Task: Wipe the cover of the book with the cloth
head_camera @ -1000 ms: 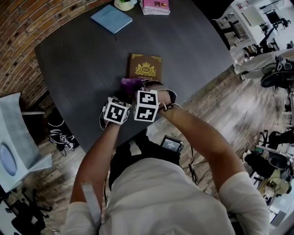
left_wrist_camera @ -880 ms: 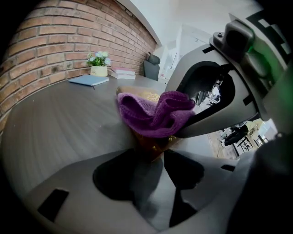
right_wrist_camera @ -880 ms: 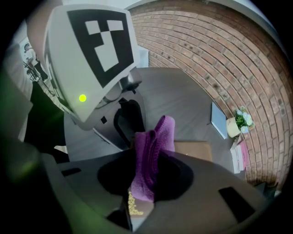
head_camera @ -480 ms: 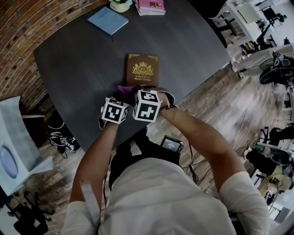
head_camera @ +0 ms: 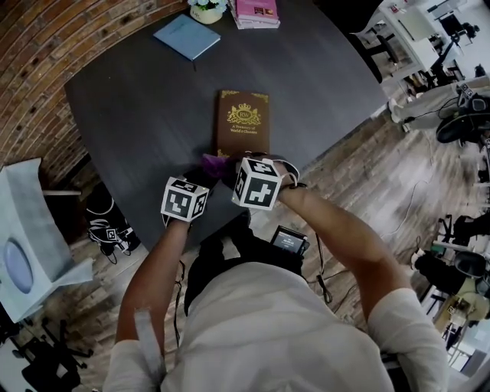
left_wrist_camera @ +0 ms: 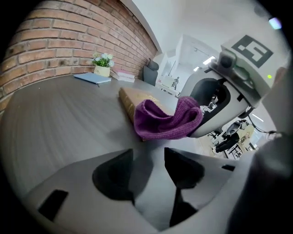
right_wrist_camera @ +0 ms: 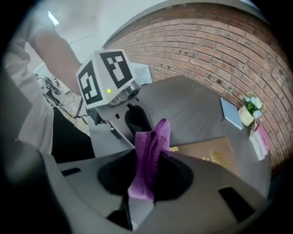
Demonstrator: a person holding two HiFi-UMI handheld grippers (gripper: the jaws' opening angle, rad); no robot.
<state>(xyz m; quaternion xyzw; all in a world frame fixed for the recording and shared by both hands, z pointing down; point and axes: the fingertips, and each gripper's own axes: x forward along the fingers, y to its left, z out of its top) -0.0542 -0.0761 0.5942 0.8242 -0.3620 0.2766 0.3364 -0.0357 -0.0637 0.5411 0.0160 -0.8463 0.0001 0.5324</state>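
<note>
A brown book [head_camera: 242, 121] with a gold crest lies flat on the dark table [head_camera: 138, 115]. My right gripper [right_wrist_camera: 146, 157] is shut on a purple cloth [right_wrist_camera: 150, 151], which stands up between its pads. The cloth [head_camera: 213, 161] hangs just off the book's near edge. From the left gripper view the cloth [left_wrist_camera: 167, 121] droops from the right gripper [left_wrist_camera: 215, 98] in front of the book [left_wrist_camera: 135, 98]. My left gripper [left_wrist_camera: 149, 153] is beside it on the left, open; its jaws have just been opening a little further, with nothing between them.
At the table's far end lie a blue notebook [head_camera: 186, 36], a pink stack of books [head_camera: 257, 11] and a small flower pot [head_camera: 207, 9]. A brick wall [head_camera: 46, 46] runs along the left. The table's near edge is right under my grippers.
My left gripper has drawn back from the cloth, toward the near left. The right gripper has shifted a little right and turned, still holding the cloth by the book's near edge.
</note>
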